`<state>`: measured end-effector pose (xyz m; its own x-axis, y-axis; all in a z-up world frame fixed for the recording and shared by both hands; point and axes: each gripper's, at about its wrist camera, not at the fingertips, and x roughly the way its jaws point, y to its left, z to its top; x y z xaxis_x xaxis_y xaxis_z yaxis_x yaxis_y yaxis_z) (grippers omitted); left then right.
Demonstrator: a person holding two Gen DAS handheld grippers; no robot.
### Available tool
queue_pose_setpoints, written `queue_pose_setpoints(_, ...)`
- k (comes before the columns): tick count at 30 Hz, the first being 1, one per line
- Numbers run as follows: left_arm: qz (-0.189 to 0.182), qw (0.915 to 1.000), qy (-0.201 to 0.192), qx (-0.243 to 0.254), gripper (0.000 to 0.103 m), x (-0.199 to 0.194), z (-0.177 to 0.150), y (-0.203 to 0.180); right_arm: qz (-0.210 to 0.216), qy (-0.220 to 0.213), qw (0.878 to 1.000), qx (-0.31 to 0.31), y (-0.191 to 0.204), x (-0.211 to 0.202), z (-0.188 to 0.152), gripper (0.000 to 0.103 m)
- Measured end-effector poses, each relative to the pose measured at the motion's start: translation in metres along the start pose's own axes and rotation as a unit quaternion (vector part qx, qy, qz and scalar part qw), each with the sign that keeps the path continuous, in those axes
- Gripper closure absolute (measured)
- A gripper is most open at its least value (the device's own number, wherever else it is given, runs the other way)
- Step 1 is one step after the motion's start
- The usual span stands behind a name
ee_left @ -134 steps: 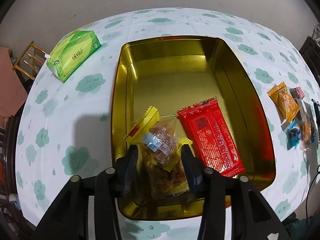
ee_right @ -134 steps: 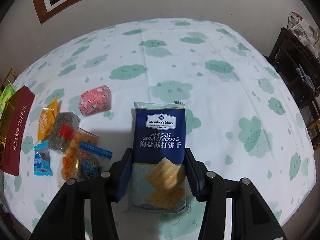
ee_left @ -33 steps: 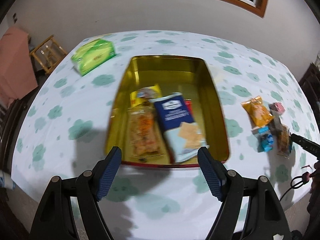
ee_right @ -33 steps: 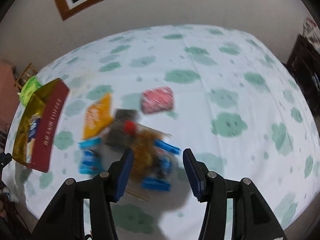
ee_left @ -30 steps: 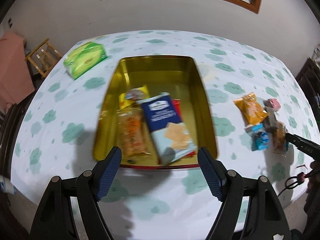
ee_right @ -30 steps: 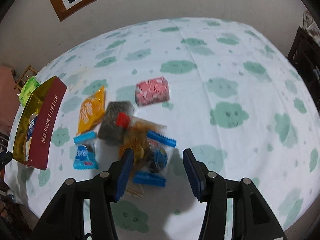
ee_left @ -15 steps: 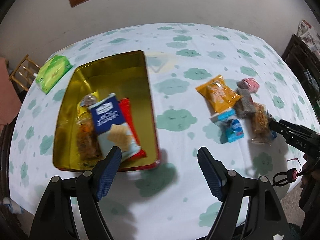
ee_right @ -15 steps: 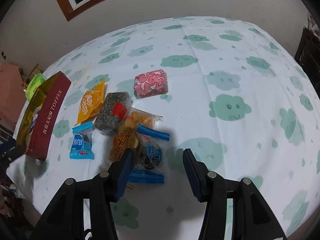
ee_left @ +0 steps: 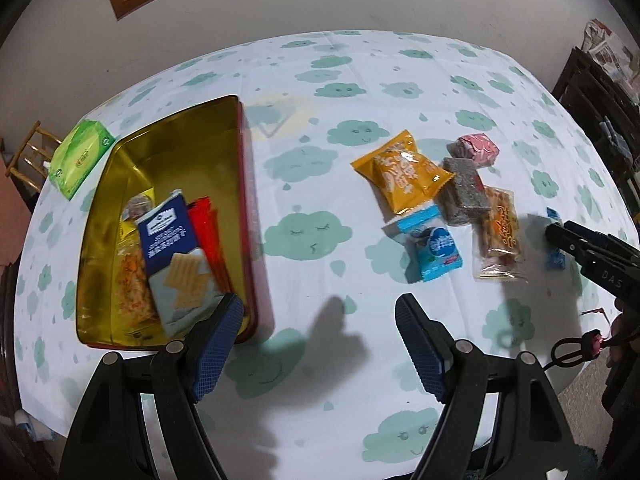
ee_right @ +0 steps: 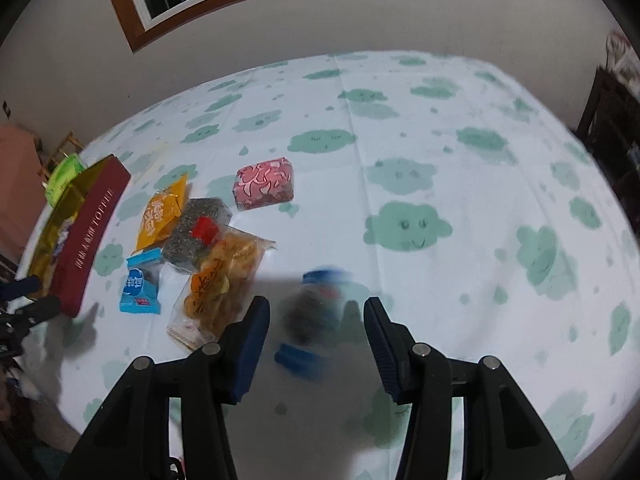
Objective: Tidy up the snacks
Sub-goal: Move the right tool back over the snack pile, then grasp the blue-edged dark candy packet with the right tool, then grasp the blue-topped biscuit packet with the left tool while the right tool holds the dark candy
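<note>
A gold tin (ee_left: 244,184) with red outer walls stands at the left and holds a blue cracker pack (ee_left: 172,240), a red packet (ee_left: 206,232) and an orange snack bag (ee_left: 132,284). My left gripper (ee_left: 320,308) hangs open over bare cloth between the tin and a pile of snacks. The pile has an orange packet (ee_left: 400,172), a pink one (ee_right: 264,182), a grey one (ee_right: 196,232), a light-blue one (ee_left: 434,246) and a clear cracker pack (ee_right: 222,280). My right gripper (ee_right: 316,308) is open around a blurred dark packet with blue ends (ee_right: 310,322); its pads stand clear of the packet.
A green tissue pack (ee_left: 80,156) lies past the tin at the table's far left. White cloth with green clouds (ee_right: 460,160) stretches to the right and back. Dark furniture (ee_left: 600,92) stands beyond the right edge, a wooden chair (ee_left: 28,152) at the left.
My left gripper has swung right, from in front of the tin to the cloth beside it. The blue-ended packet now sits between my right fingers, apart from the pile.
</note>
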<state>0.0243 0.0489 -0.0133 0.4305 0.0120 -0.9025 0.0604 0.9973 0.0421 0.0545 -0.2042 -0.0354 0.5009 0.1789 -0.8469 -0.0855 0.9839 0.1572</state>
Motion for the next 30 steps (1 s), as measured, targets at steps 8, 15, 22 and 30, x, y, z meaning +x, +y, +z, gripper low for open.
queue_pose_setpoints(8, -0.009, 0.9999, 0.004, 0.003, 0.027, 0.008, 0.004, -0.011, -0.007, 0.007, 1.0, -0.009, 0.003, 0.014, -0.005, 0.061)
queue_pose_setpoints(15, -0.032, 0.9994, 0.012, -0.003, 0.027, 0.019, 0.007, -0.023, -0.013, 0.007, 1.0, -0.023, 0.001, 0.017, -0.007, 0.072)
queue_pose_setpoints(22, -0.059, 0.9978, 0.026, -0.014, 0.028, 0.032, 0.015, -0.041, -0.023, -0.002, 0.999, -0.044, 0.002, 0.018, -0.007, 0.074)
queue_pose_setpoints(30, -0.07, 0.996, 0.043, -0.036, 0.043, 0.046, 0.03, -0.055, -0.047, -0.01, 0.998, -0.026, -0.024, 0.012, -0.007, 0.075)
